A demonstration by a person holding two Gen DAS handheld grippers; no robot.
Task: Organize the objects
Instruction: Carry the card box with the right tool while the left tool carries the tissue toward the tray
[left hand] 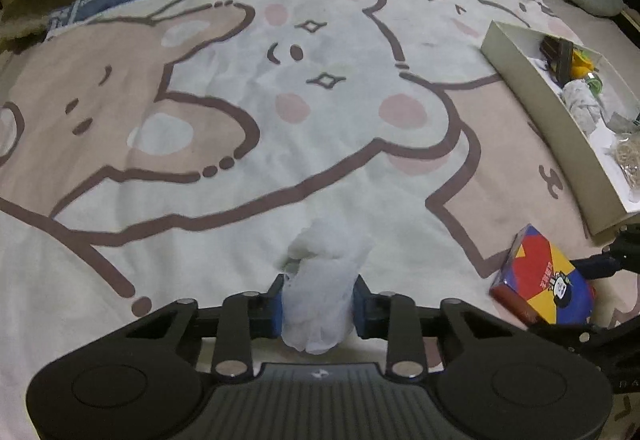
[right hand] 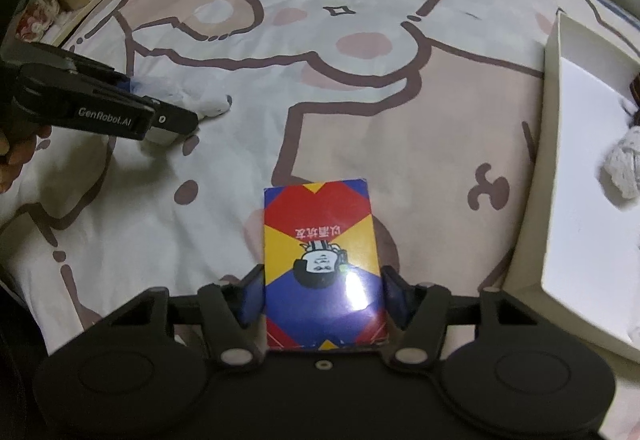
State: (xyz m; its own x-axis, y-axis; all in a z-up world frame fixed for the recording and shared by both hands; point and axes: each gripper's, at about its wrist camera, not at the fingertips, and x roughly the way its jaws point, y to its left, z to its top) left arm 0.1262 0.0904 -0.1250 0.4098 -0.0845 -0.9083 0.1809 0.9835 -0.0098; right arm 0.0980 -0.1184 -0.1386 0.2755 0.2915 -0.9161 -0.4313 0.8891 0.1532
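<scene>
Two things remain on the bed (left hand: 200, 200): the left tool (left hand: 318, 300) is clenched on a white wad (left hand: 320, 296), the right tool (right hand: 324, 300) brackets the card box (right hand: 322, 260) unclamped, while the tray (left hand: 560, 128) far right already holds several items.

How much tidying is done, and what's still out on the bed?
Done: the tray already holds several small things, including a white cloth bundle. In hand: the left gripper is shut on a white bag, and the card box sits between the right gripper's pads, though contact isn't clear. Left: both still lie on the bedsheet and probably go into the tray.
</scene>
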